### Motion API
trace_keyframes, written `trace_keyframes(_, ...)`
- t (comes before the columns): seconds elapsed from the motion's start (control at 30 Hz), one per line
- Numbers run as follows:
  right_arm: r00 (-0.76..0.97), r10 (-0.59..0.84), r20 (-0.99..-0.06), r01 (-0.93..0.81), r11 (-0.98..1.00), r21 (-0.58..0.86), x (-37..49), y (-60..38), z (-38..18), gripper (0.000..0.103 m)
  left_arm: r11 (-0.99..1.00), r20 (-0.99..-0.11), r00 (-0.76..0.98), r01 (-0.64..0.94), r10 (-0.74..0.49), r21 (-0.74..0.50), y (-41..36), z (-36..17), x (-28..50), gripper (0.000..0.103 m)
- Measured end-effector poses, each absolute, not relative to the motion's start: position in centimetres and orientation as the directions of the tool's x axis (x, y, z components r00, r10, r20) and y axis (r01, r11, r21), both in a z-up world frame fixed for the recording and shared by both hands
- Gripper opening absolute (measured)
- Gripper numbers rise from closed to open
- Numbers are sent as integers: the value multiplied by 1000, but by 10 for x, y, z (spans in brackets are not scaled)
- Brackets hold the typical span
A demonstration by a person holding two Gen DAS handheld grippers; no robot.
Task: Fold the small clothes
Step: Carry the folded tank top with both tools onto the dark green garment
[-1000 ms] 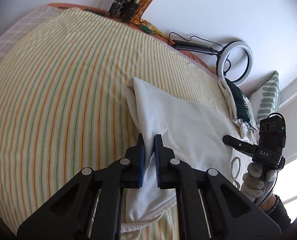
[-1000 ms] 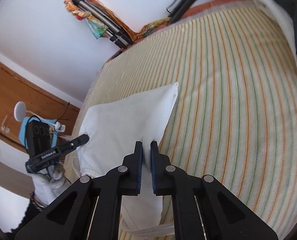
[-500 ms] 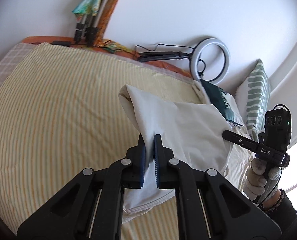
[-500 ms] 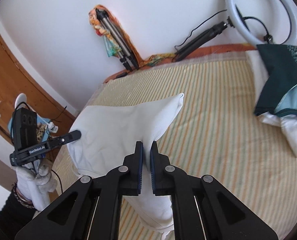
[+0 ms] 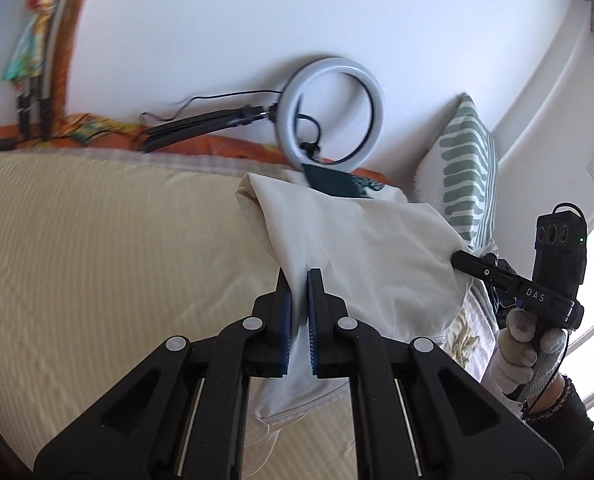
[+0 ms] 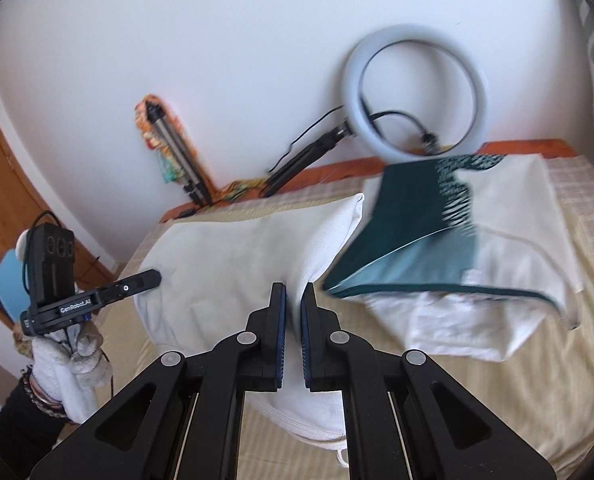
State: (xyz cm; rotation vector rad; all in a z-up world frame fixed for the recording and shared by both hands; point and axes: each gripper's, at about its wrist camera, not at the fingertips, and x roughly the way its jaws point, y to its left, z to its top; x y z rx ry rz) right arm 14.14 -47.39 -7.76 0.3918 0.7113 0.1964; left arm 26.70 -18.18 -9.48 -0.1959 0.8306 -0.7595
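Note:
A folded white garment point(image 5: 361, 248) hangs lifted above the striped bed, held at two sides. My left gripper point(image 5: 299, 276) is shut on its near edge. My right gripper point(image 6: 293, 289) is shut on the opposite edge of the same white garment point(image 6: 237, 256). The right gripper also shows in the left wrist view point(image 5: 457, 259) with its fingers against the cloth, and the left gripper shows in the right wrist view point(image 6: 155, 276). The garment's lower hem droops below both grippers.
A pile of clothes with a dark green piece point(image 6: 417, 232) on white ones point(image 6: 509, 216) lies at the bed's far right. A ring light point(image 6: 415, 92) and tripod point(image 6: 173, 152) lean on the wall. A green-patterned pillow point(image 5: 465, 172) stands at the right. The striped bedcover point(image 5: 97, 260) spreads to the left.
Both grippers have lifted the white garment off the bed and carried it toward the clothes pile and ring light; both views tilted up toward the wall.

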Motion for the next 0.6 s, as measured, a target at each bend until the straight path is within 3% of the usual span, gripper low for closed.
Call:
trace_keyframes(0.33, 809, 151, -568, 71, 934, 349, 152, -572, -51, 5, 676, -559, 413, 601, -719, -425, -287, -80, 300, 5)
trace_keyframes(0.6, 824, 67, -563, 140, 938, 317, 184, -629, -64, 5, 681, -557, 436, 631, -707, -370, -361, -87, 328, 5)
